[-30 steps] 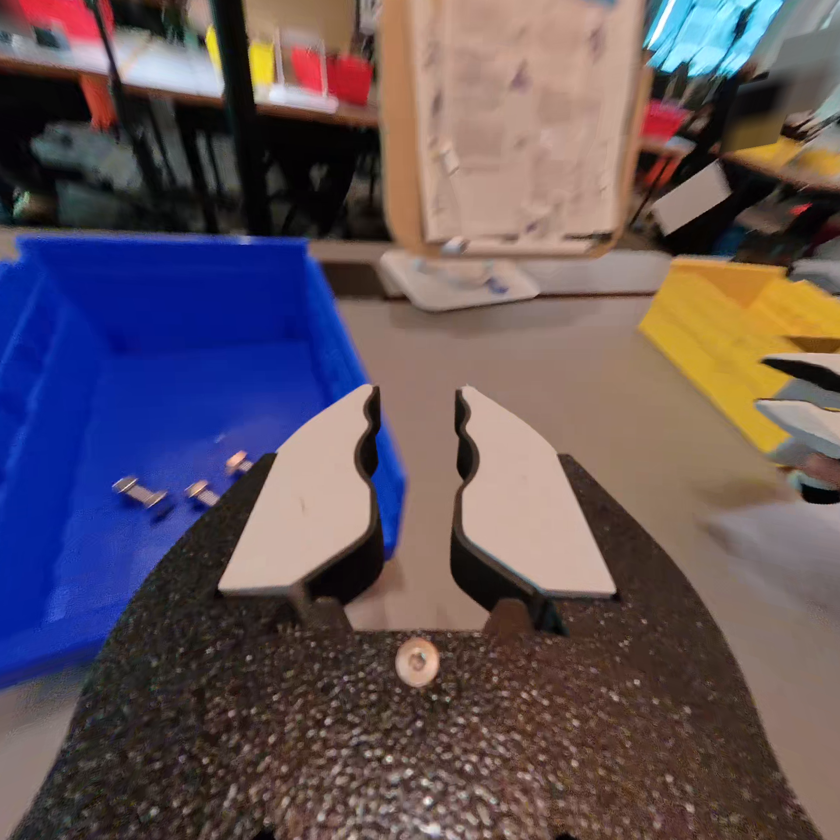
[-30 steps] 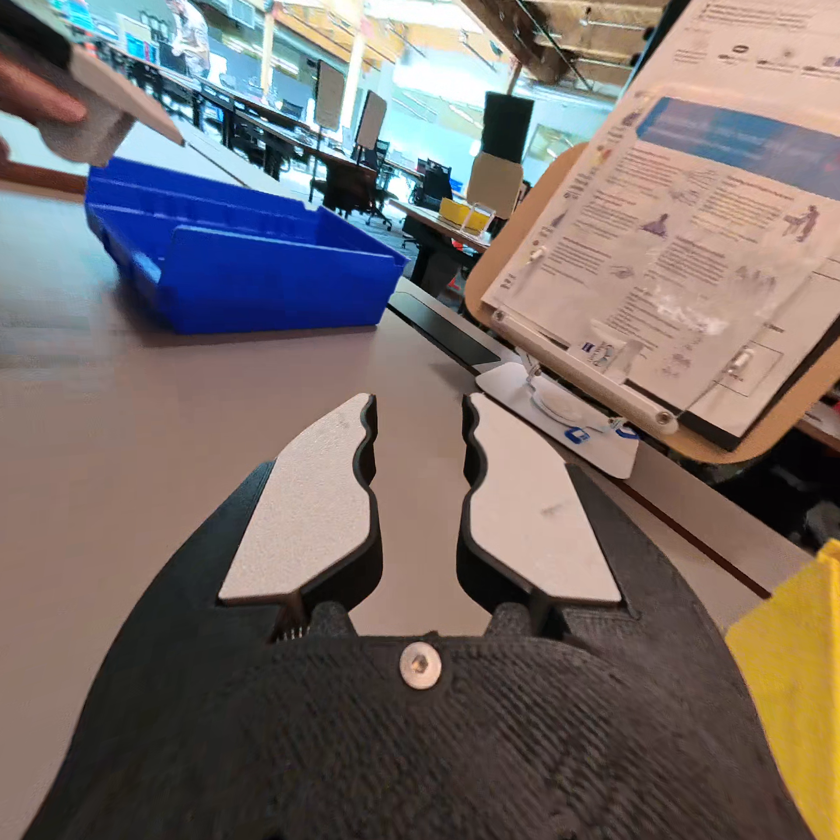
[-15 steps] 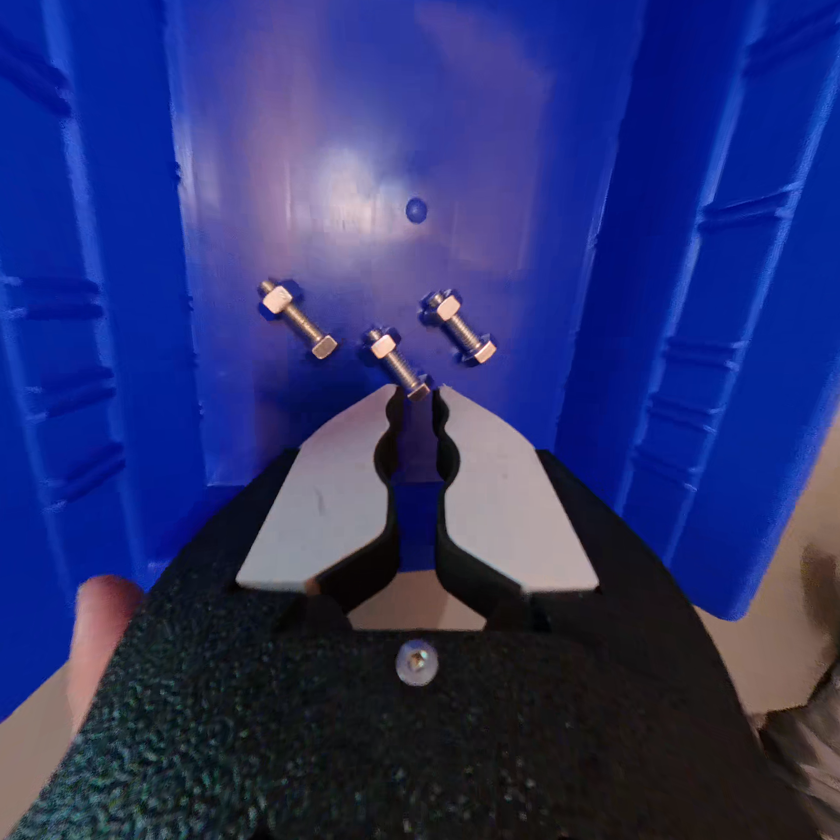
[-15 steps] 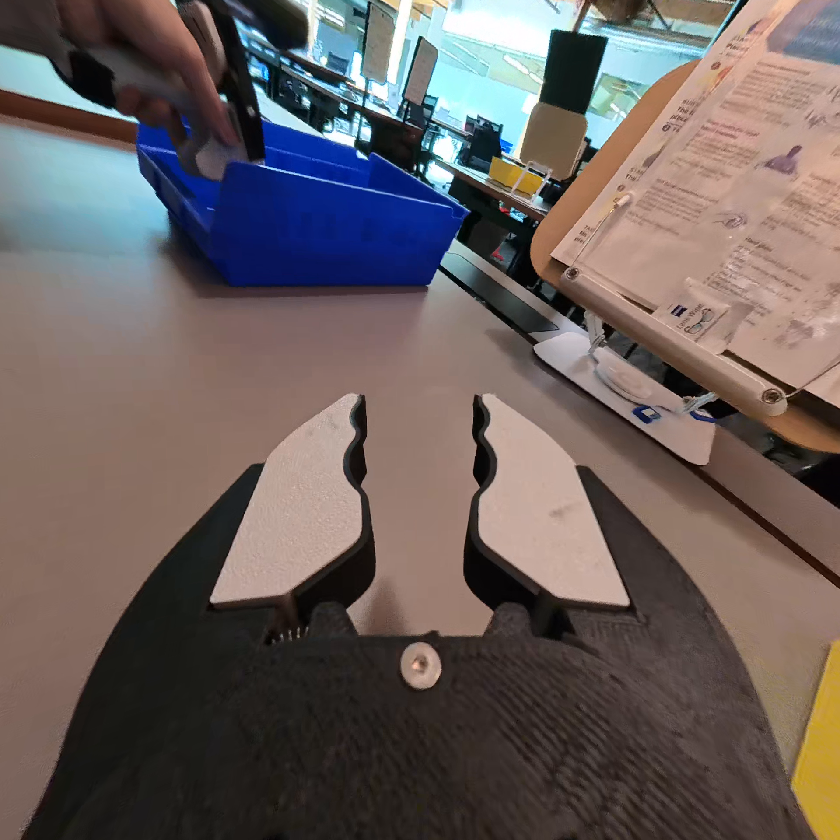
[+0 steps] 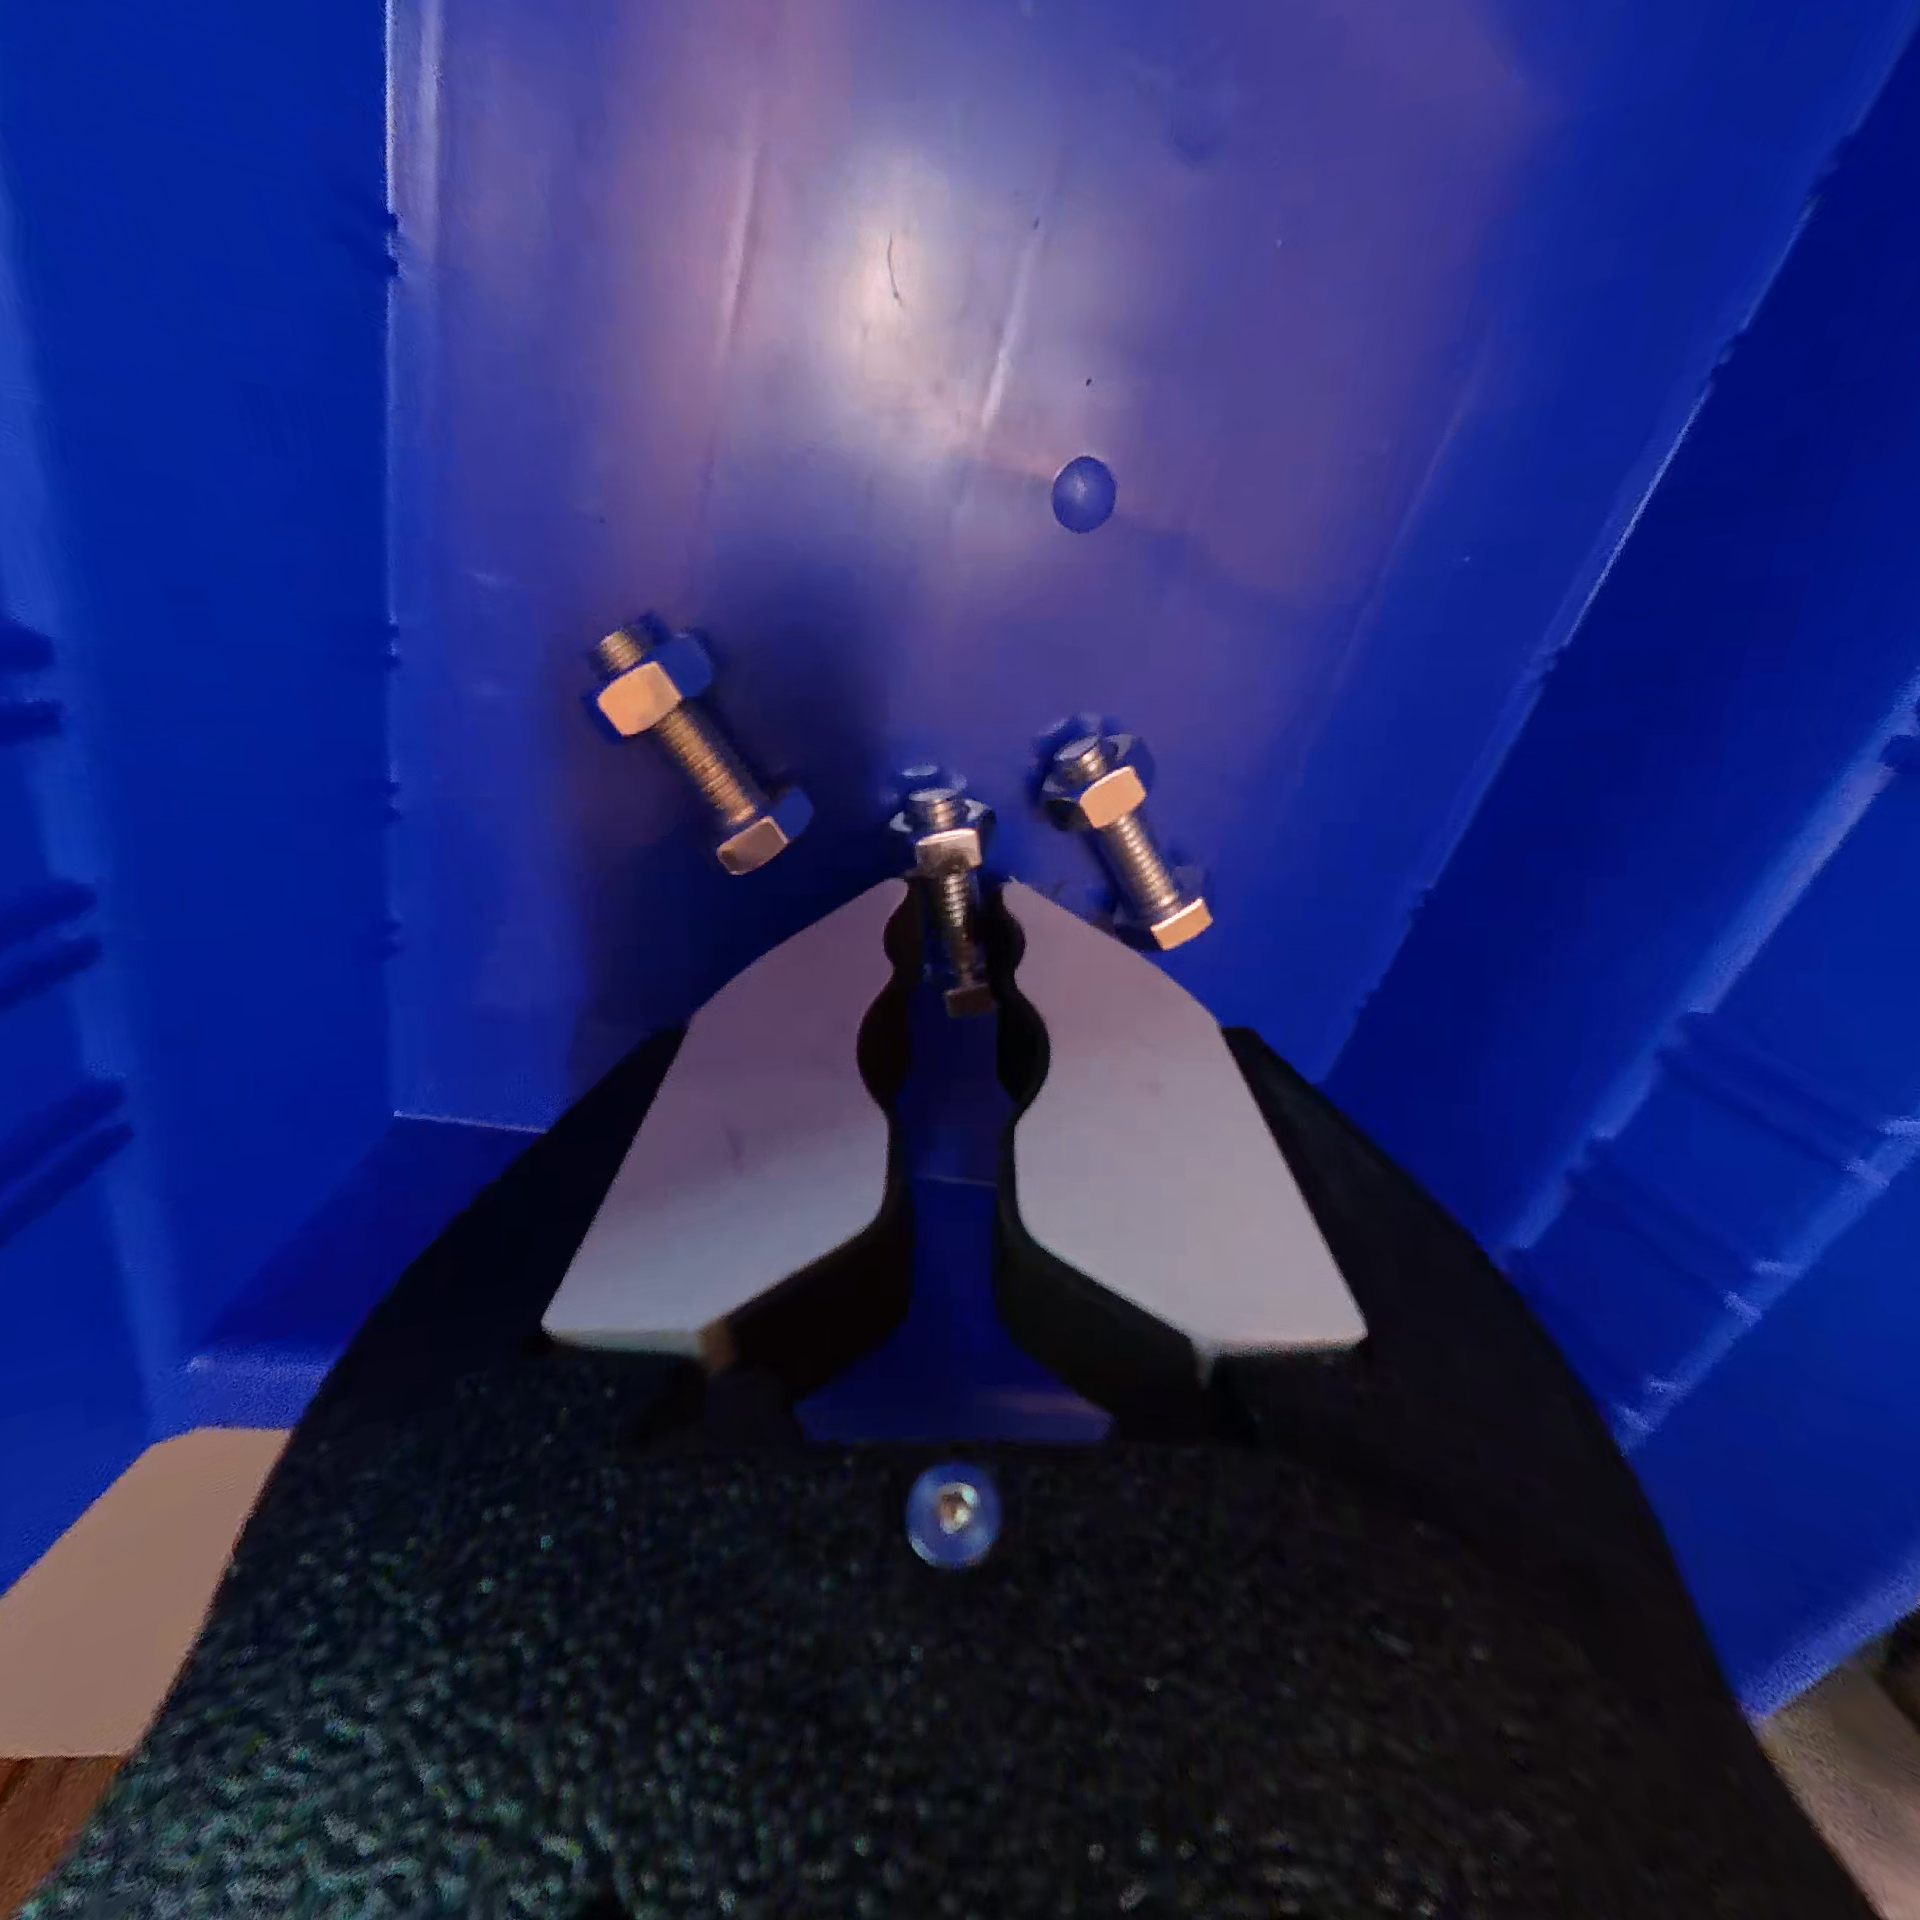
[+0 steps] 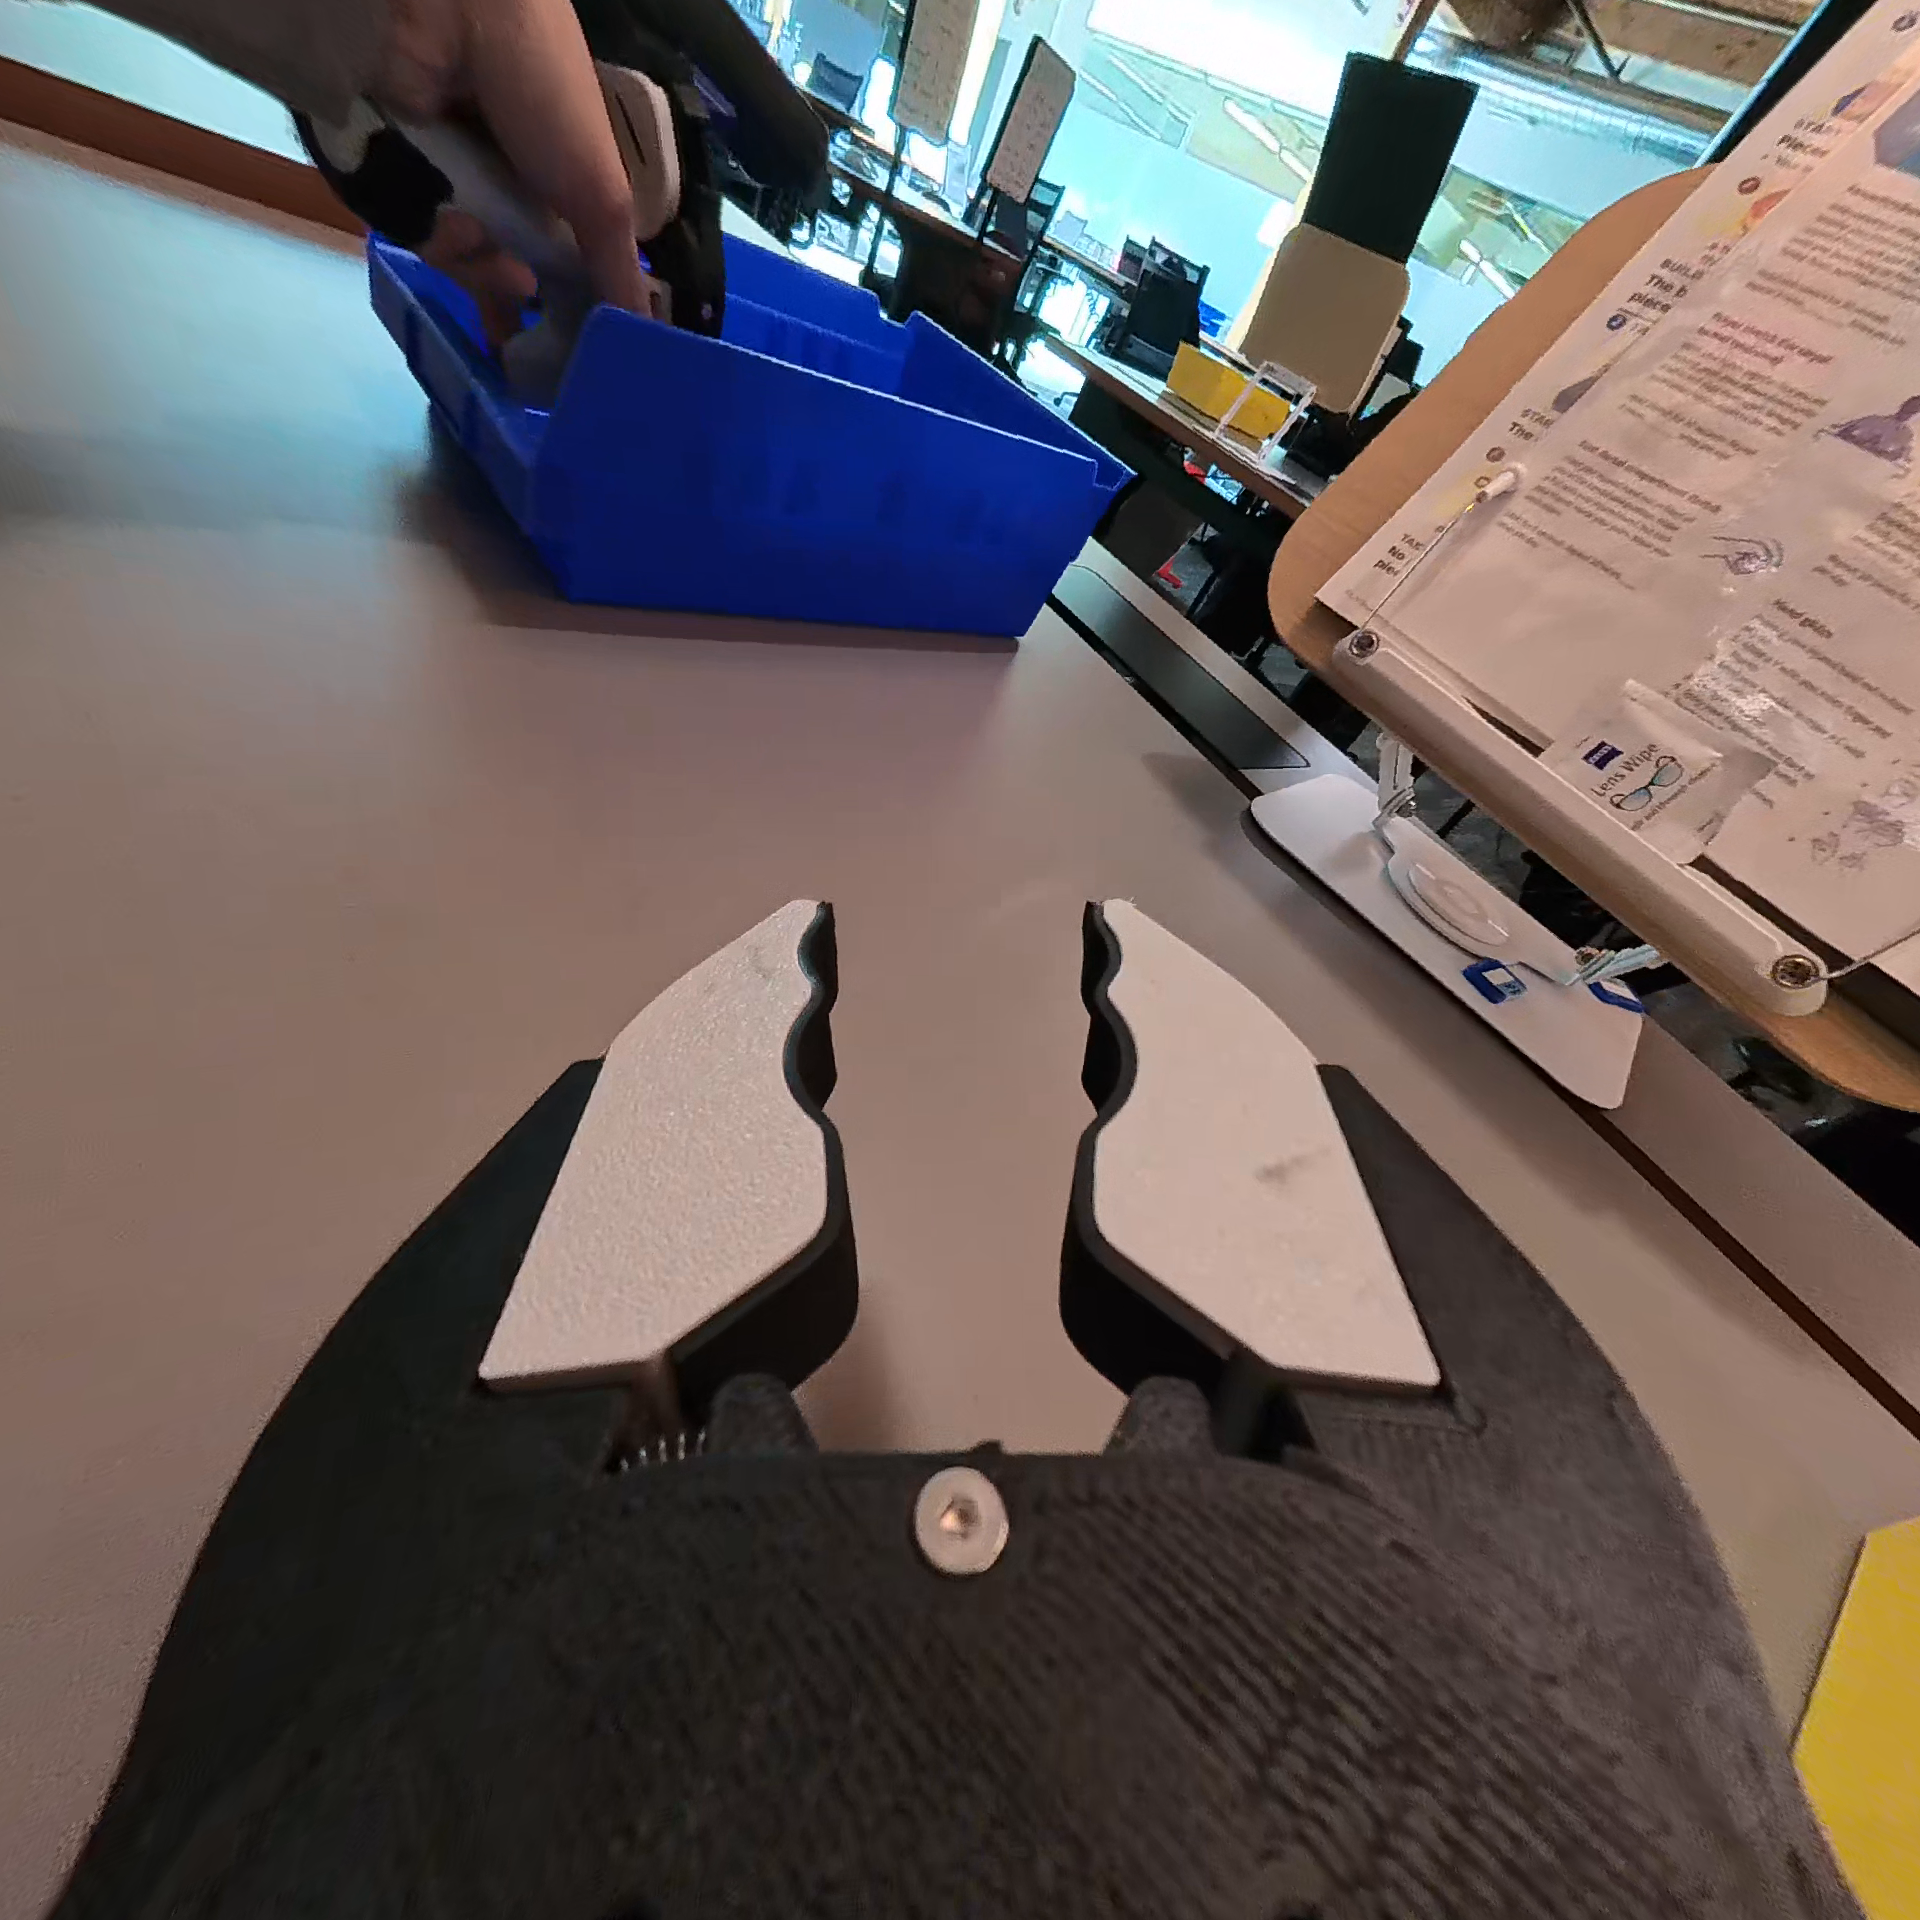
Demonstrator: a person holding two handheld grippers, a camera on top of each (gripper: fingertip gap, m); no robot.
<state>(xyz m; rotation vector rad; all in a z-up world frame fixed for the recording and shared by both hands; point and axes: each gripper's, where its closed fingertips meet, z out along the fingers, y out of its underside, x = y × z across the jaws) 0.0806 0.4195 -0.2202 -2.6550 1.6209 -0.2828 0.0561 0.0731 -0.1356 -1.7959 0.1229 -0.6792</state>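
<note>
Left gripper (image 5: 951, 914) pinched the middle bolt (image 5: 951, 904) in the blue bin (image 5: 312, 416), better lifted straight clear of its neighbours; right gripper (image 6: 956, 925) gaped, holding nothing.

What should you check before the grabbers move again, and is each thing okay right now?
1. Middle bolt between the left gripper's fingers: ok, its shank lies in the narrow gap.
2. Pads pressing the bolt firmly: cannot tell, the fingers stand close along its shank, but contact is not plain.
3. Other two bolts, left bolt and right bolt, clear of the fingers: ok, both lie apart on the floor of the blue bin.
4. Right gripper free: ok, jaws wide open, nothing between them, over bare table.
5. Right gripper clear of the document stand: ok, the stand sits off to its right.
</note>
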